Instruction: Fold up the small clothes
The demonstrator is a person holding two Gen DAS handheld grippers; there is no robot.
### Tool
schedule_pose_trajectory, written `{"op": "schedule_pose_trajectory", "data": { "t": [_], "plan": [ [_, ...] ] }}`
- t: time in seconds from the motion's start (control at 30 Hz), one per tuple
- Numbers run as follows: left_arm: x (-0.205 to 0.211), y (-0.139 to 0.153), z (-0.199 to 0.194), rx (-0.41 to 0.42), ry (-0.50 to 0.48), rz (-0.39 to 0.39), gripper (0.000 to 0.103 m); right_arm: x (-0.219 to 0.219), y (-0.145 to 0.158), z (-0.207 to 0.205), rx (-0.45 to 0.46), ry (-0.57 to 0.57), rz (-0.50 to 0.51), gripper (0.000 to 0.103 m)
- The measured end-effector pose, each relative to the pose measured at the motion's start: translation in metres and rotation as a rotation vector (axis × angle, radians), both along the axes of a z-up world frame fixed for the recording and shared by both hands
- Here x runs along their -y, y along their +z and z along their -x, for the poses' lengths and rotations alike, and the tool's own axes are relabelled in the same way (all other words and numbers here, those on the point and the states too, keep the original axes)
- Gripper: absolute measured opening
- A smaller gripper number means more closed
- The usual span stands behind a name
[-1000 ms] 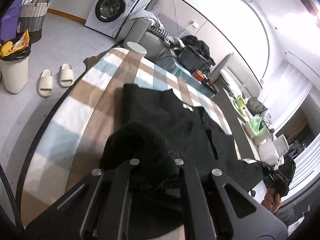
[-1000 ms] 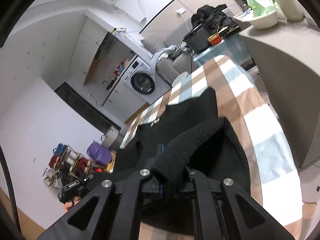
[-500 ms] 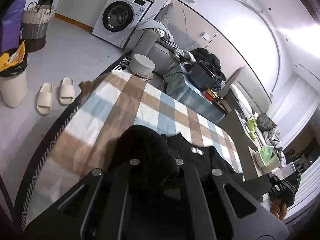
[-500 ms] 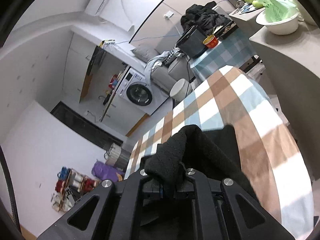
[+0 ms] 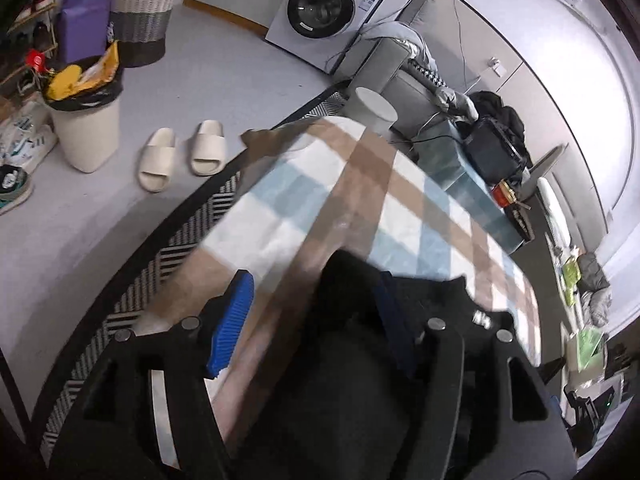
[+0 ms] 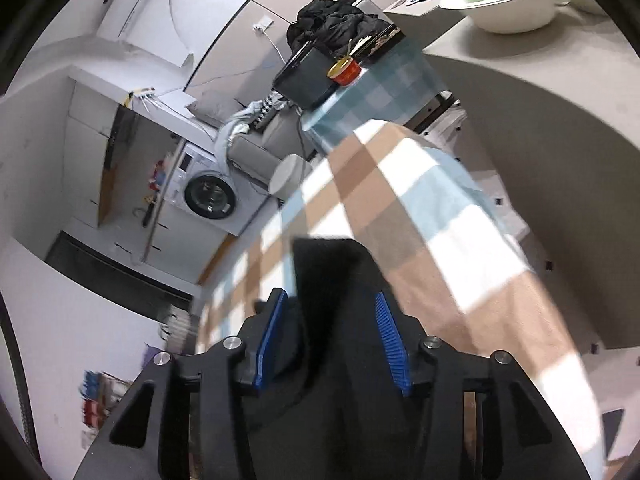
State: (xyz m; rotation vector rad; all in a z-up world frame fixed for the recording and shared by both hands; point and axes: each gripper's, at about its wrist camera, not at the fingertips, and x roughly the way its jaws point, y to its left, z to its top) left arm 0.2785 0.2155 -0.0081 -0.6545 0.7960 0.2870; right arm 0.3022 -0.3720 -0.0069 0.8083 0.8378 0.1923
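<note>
A black knit garment (image 5: 360, 344) lies on the checked tablecloth (image 5: 304, 208). My left gripper (image 5: 312, 320) is open, its blue pads wide apart; the fabric bulges between them, loose. In the right wrist view the same garment (image 6: 332, 280) lies between the blue pads of my right gripper (image 6: 328, 336), which is open too. The cloth's lower part is hidden under both gripper bodies.
The checked cloth (image 6: 400, 208) covers a low table. On the floor to the left are two slippers (image 5: 180, 156), a bin (image 5: 84, 120) and a basket (image 5: 140, 20). A washing machine (image 5: 324, 12) and sofa stand behind. A grey counter (image 6: 560, 120) with a bowl is right.
Both grippers carried the garment's edge forward over the table and then opened, letting the black fabric go. The cameras now look lower at the table's far end.
</note>
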Motion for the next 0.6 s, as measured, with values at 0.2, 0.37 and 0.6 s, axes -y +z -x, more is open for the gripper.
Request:
{"op": "schedule_pose_trajectory", "data": {
  "t": [0.2,0.37,0.6],
  "plan": [
    [0.029,-0.005,0.053,-0.047,-0.094,-0.118,0.064,-0.025,-0.001,0.035,-0.018,0.187,0.303,0.059],
    [0.053,-0.01,0.083,-0.06,-0.179,-0.143,0.064,-0.036,-0.02,0.064,-0.083,0.313,0.356,0.065],
    [0.074,-0.02,0.119,-0.047,-0.237,-0.135,0.064,-0.062,-0.023,0.099,-0.084,0.414,0.498,0.075]
  ]
}}
